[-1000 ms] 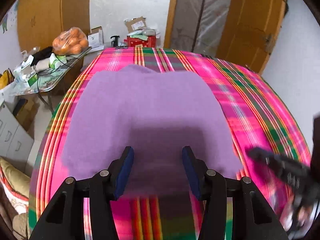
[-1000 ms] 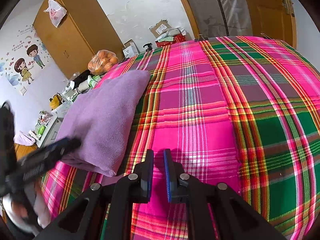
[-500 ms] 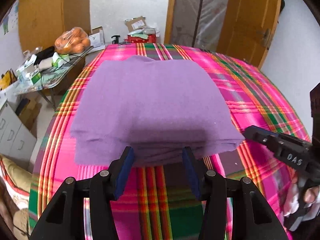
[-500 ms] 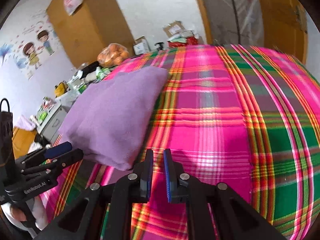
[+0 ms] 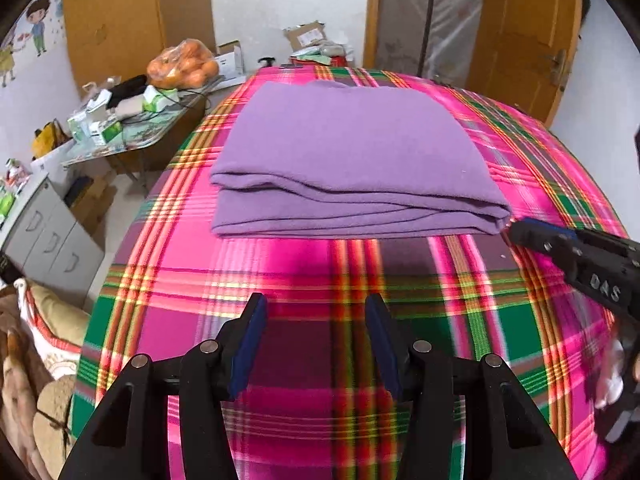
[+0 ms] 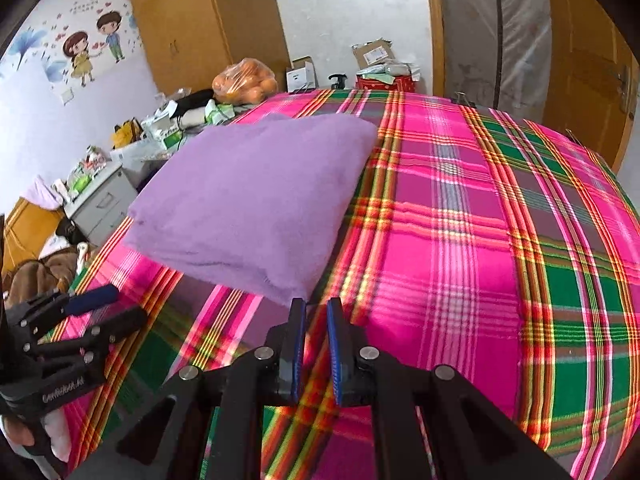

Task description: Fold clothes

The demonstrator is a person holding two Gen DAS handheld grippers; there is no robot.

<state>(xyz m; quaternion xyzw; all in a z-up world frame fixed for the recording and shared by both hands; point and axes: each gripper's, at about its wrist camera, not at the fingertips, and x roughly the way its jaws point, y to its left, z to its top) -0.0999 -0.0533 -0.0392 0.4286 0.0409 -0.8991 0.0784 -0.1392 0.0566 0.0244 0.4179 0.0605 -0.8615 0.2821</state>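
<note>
Item: side table (image 5: 132, 136), off the left edge of the bed, carrying small boxes, dark cables and a bag of oranges (image 5: 182, 66); grey drawer unit (image 5: 48, 236) nearer along the same side. Item: left gripper (image 5: 316, 320), seen in its own view over the near part of the bed, jaws standing wide apart with blue pads (image 5: 250, 344) facing each other and nothing between them; only the plaid cover shows in the gap. Item: bed cover (image 5: 320, 280), pink, green and red plaid, spread flat over the whole bed. Item: purple garment (image 5: 352, 152), folded into a thick rectangle of several layers, lying on the cover toward the far left part of the bed; its stacked folded edges face the left gripper, which is well short of it and apart from it. Item: right gripper (image 6: 316, 312), jaws nearly closed with a narrow slit between the blue pads, gripping nothing; in its own view the tips sit just beside the near right corner of the garment (image 6: 256, 200), and the left view shows the tip at that corner, though actual contact cannot be told. Item: a hand (image 5: 624, 368) at the right margin holding that gripper's handle. Background: wooden wardrobe (image 6: 200, 28), wall stickers, cardboard boxes, wooden door (image 5: 524, 32) beyond the far edge.
</note>
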